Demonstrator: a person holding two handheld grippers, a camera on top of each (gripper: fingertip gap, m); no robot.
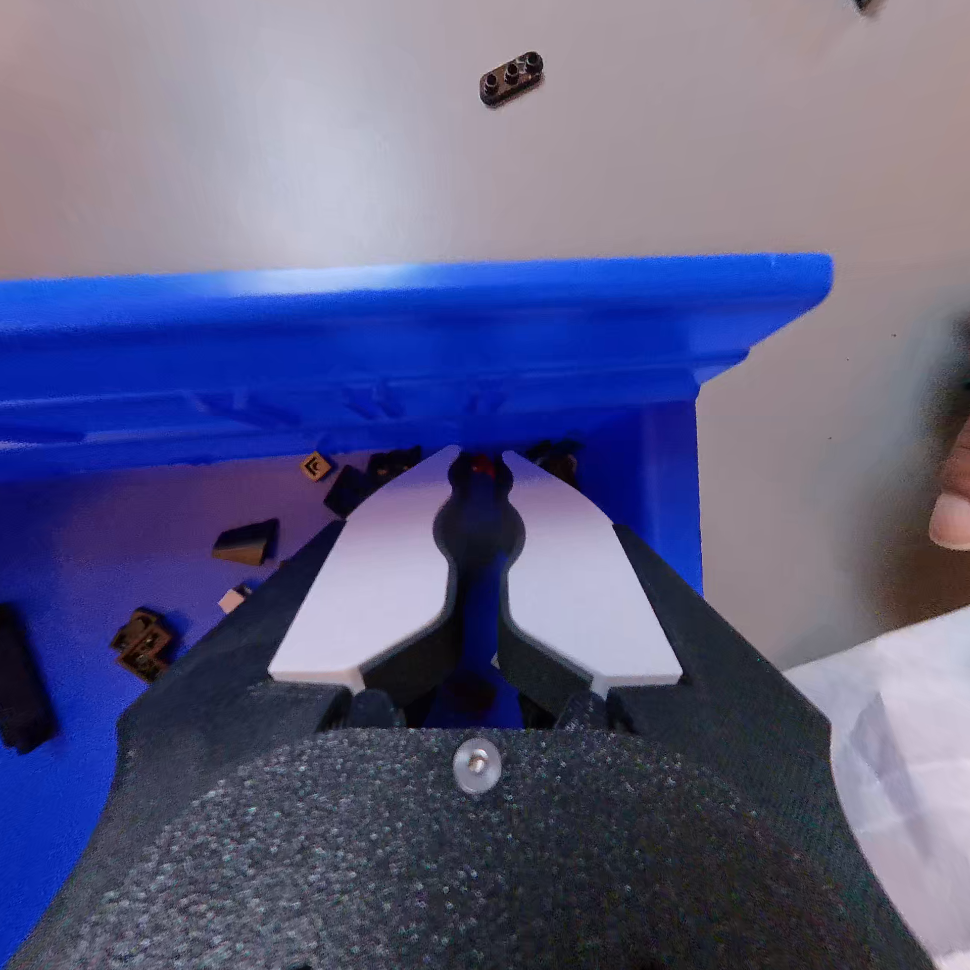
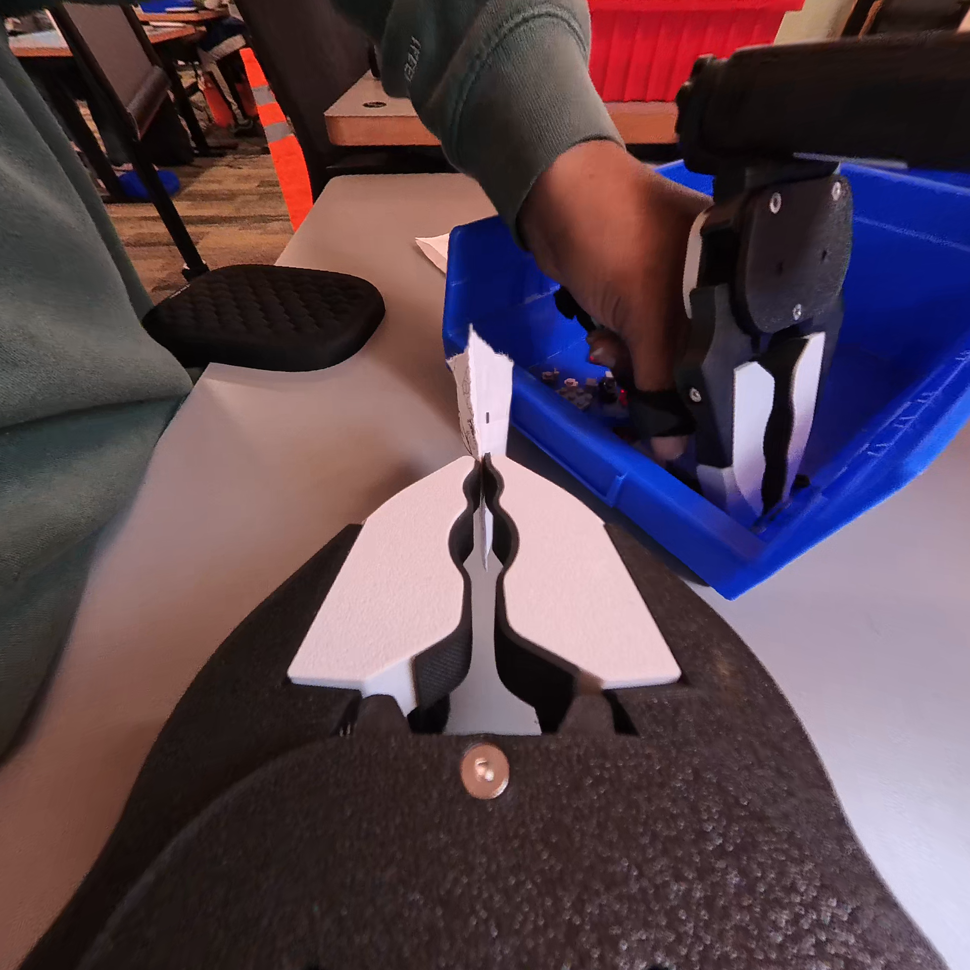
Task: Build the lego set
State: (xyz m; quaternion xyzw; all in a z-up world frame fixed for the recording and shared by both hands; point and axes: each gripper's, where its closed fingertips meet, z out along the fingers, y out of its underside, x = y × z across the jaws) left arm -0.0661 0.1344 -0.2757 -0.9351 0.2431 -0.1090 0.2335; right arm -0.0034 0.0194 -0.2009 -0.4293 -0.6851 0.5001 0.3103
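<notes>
My left gripper (image 1: 482, 457) reaches down into a blue bin (image 1: 420, 325), close to its far wall. Its fingertips are nearly together around a small red and dark piece (image 1: 480, 464). Small dark brown and tan building pieces (image 1: 246, 543) lie loose on the bin floor to its left. The right wrist view shows this gripper (image 2: 756, 498) with its tips at the floor of the bin (image 2: 656, 504), held by a hand (image 2: 614, 273). My right gripper (image 2: 484, 462) is shut on a folded white slip of paper (image 2: 485, 399), held upright above the table just left of the bin.
A dark brown three-stud plate (image 1: 512, 78) lies on the grey table beyond the bin. A fingertip (image 1: 952, 504) and white paper (image 1: 892, 761) show at the right. A black chair armrest (image 2: 267, 315), another white slip (image 2: 433, 249) and a red crate (image 2: 682, 47) are farther off. One gripper's finger ends stand about 15 cm off the other's. The dark brown three-stud plate (image 1: 512, 78) is about 12 cm from my left fingertips and 25 cm from my right.
</notes>
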